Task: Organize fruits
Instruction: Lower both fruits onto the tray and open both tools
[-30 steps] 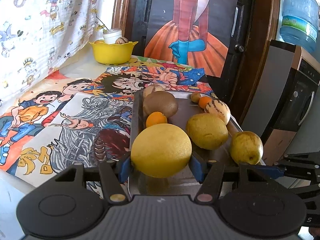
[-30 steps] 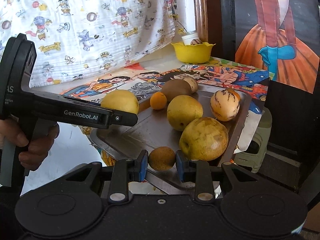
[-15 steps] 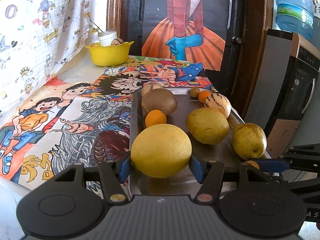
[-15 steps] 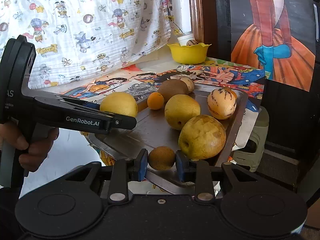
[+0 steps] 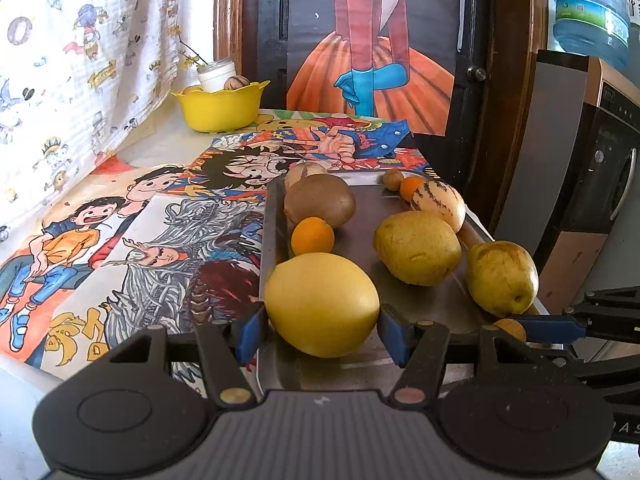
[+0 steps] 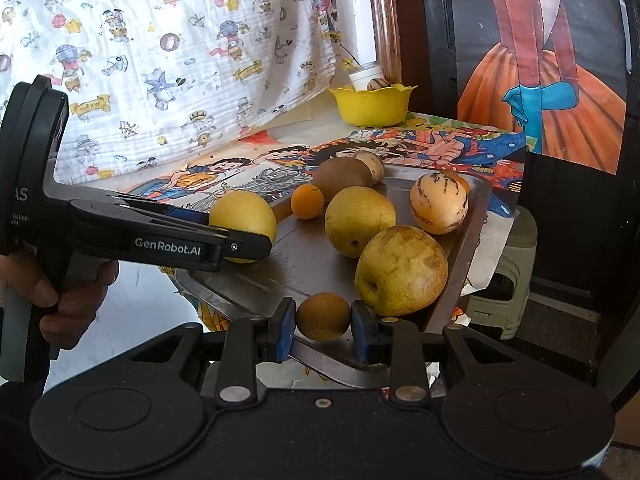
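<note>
My left gripper (image 5: 320,330) is shut on a large yellow lemon-like fruit (image 5: 322,304) over the near left corner of a metal tray (image 5: 360,200). My right gripper (image 6: 323,332) is shut on a small round brown fruit (image 6: 323,316) at the tray's near edge (image 6: 312,264). On the tray lie a brown kiwi (image 5: 320,200), a small orange (image 5: 312,236), a yellow fruit (image 5: 417,247), a yellow pear (image 5: 502,278), a striped melon (image 5: 438,205) and two small fruits at the far end. The left gripper shows in the right wrist view (image 6: 256,236).
A yellow bowl (image 5: 220,106) with a white jar and a nut stands at the table's back. Cartoon posters cover the table left of the tray. A patterned cloth hangs at left, a dark door with a painting behind, an appliance and water bottle (image 5: 588,20) at right.
Both grippers keep their fruits and stay near the tray's front. The views have shifted slightly; the right gripper's tip has come a little further into the left view.
</note>
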